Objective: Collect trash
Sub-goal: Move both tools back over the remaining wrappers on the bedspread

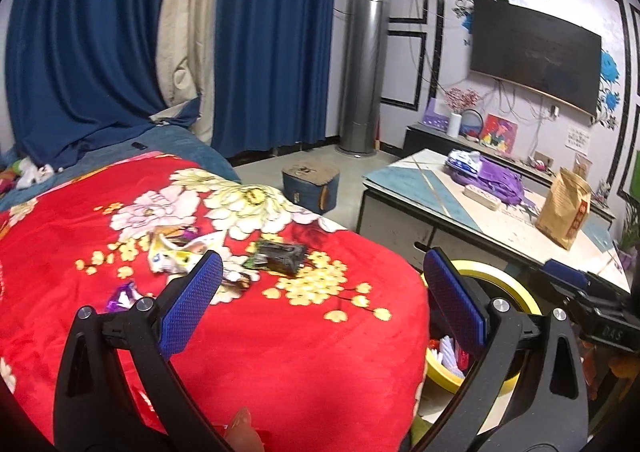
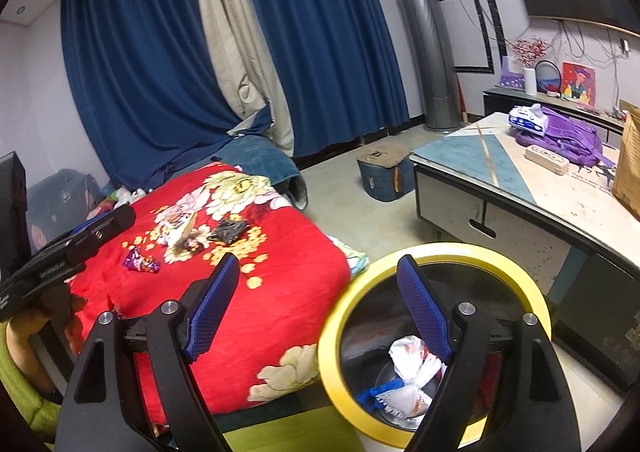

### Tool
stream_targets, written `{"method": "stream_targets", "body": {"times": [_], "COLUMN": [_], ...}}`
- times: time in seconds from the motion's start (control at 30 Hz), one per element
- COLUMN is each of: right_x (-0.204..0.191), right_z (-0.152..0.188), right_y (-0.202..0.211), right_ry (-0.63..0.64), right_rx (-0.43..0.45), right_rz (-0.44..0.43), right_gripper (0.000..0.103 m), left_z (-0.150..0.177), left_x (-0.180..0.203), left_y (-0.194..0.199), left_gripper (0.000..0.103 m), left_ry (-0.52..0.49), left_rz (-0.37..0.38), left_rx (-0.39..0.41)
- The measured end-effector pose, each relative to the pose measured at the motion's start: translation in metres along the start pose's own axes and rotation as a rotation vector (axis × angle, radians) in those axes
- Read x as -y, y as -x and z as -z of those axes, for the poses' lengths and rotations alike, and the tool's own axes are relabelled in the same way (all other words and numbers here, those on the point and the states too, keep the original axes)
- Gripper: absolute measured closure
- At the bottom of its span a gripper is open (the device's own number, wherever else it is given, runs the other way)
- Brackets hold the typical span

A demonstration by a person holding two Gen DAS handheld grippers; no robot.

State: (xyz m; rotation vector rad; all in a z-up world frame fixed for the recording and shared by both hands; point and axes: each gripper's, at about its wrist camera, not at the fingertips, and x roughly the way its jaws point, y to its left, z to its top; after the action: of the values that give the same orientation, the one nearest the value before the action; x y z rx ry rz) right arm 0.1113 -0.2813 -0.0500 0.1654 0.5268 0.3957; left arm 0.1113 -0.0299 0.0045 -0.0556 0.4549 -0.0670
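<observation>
Both grippers standing open and empty beside the bin.
Right gripper (image 2: 318, 304) is hanging over the yellow-rimmed bin (image 2: 360, 284), already holding trash; left gripper (image 1: 320, 292) is facing the wrappers (image 1: 180, 256) lying on the red blanket (image 1: 280, 352).

Left gripper (image 1: 322, 302) open over wrappers (image 1: 192, 256), blurry.

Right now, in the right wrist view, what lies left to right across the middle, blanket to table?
Purple wrapper → black wrapper → blue stool → tissue pack → purple bag.
</observation>
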Motion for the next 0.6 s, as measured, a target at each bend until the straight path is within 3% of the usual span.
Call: {"method": "stream_targets", "body": {"times": [0.6], "right_x": [-0.086], "right_z": [-0.003], "right_y": [-0.041], "right_ry": [0.134], "right_rx": [-0.084], "right_rz": [-0.160], "right_gripper": [0.024], "left_z": [-0.003], "left_x": [-0.079], "left_y": [0.011], "left_gripper": [0.010], "left_ry": [0.107], "left_rz": [-0.160], "left_rx": [0.015]}}
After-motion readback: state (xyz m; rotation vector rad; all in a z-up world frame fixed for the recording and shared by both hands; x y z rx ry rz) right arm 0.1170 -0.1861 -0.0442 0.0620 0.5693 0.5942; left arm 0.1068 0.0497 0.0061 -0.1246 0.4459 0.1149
